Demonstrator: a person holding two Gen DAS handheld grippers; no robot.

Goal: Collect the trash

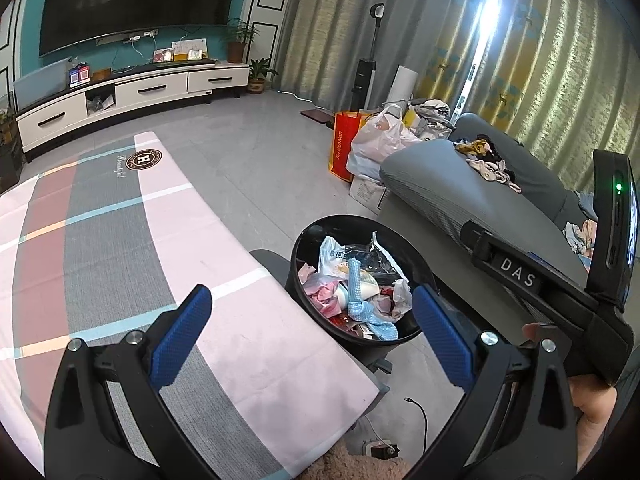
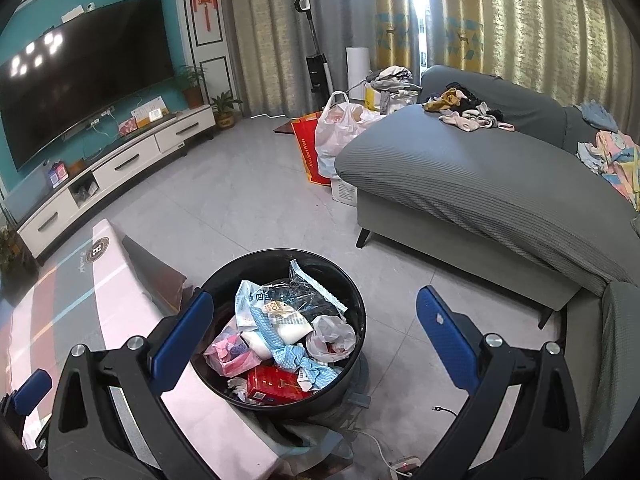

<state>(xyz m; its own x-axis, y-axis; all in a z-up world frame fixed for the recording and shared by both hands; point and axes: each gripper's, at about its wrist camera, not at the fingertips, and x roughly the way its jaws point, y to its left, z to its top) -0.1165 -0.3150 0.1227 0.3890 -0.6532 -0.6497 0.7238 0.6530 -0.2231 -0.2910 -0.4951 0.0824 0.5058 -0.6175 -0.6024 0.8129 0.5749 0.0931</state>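
Black bin [image 2: 352, 384], blue fingers [image 2: 180, 330]

Left wrist cam is sitting above the cloth-covered counter [image 1: 120, 240], looking forward and down past its tongs [image 1: 312, 332], facing the TV wall [image 1: 132, 4] and curtains. Right wrist cam is hanging closer over the black bin [image 2: 280, 320], tilted down, facing the same way but further right, taking in more sofa [image 2: 480, 184]. Both are sharing the bin, the counter's edge, TV, sofa, bags and grey floor [image 2: 248, 200]. The right unit's body is showing at the left cam's right edge.
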